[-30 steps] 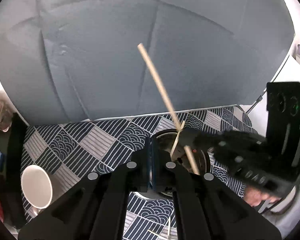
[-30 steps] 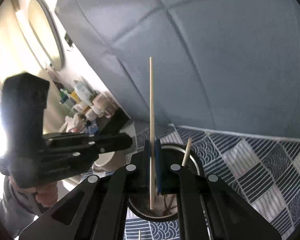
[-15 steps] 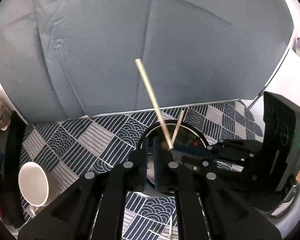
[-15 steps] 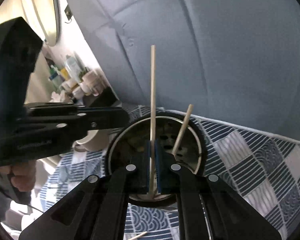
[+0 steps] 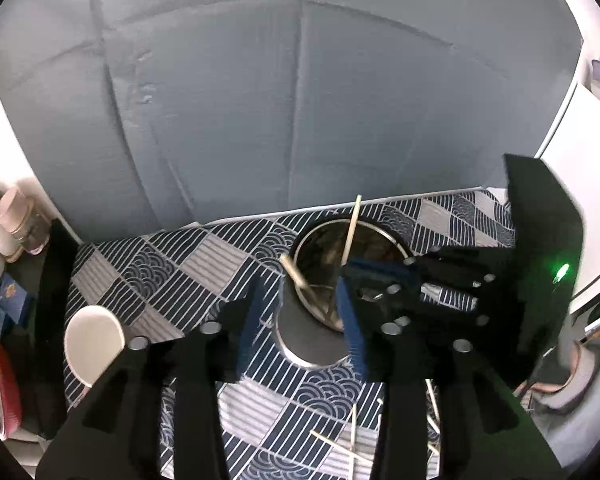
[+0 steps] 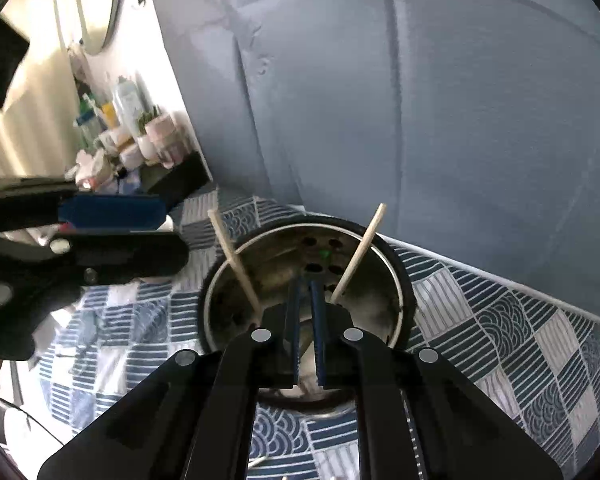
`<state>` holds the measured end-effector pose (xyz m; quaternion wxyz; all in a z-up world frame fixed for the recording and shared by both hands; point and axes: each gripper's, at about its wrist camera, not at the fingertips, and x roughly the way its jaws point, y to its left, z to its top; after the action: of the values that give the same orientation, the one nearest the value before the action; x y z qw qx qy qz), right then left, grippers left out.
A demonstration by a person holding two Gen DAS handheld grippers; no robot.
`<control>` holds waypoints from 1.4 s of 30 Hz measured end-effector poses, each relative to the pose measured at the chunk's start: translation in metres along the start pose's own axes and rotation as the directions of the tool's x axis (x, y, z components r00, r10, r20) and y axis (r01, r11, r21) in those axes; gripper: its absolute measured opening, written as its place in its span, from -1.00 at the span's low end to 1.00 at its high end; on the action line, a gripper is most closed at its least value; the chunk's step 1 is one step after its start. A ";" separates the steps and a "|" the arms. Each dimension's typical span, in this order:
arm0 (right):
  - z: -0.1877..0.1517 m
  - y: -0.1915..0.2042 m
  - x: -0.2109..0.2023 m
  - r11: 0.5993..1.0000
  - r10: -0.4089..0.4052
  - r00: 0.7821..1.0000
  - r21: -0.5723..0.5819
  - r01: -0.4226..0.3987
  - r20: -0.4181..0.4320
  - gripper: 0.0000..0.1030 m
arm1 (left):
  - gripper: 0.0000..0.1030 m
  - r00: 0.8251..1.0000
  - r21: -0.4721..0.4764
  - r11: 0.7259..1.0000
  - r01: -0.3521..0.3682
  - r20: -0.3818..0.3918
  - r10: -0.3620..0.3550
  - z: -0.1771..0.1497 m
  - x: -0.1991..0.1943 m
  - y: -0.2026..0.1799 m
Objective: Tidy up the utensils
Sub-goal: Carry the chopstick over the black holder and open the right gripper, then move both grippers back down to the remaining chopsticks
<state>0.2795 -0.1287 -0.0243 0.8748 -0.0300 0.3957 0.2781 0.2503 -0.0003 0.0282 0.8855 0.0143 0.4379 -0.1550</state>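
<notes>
Now both chopsticks (image 6: 236,262) lean in the holder (image 6: 400,280) ahead of our right fingers (image 6: 306,320), barely parted and empty. Our left fingers (image 5: 300,320) gape wide, empty. Next we fetch the sticks (image 5: 352,436) below them.

Navy wave-patterned tablecloth (image 5: 188,268), pale wooden chopsticks (image 6: 360,254), seemingly silver holder (image 6: 384,308).

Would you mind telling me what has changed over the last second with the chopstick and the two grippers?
The right gripper lowered its chopstick into the metal utensil holder and let go; its fingers now stand slightly apart with nothing between them, and the stick leans on the rim. The left gripper went from shut to open. The other chopstick in the holder, the white cup and the patterned cloth stayed put.
</notes>
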 end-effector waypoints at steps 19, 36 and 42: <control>-0.030 -0.023 -0.111 0.989 -0.142 0.984 0.054 0.137 0.109 0.49 | 0.68 0.991 -0.085 0.993 -0.078 -0.113 0.068 -0.075 -0.006 0.008; -0.129 -0.070 -0.078 0.947 -0.195 0.964 0.222 0.232 -0.180 0.67 | 0.69 0.942 -0.181 0.977 -0.111 -0.333 0.046 -0.153 0.054 0.009; -0.166 -0.087 -0.065 0.917 -0.186 0.945 0.298 0.266 -0.270 0.67 | 0.69 0.921 -0.199 0.973 -0.114 -0.389 0.028 -0.169 0.075 0.006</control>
<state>0.1773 -0.2776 -0.1067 0.8404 0.0382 0.5316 0.0986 0.1640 0.0128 -0.1349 0.7840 -0.0365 0.6160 -0.0681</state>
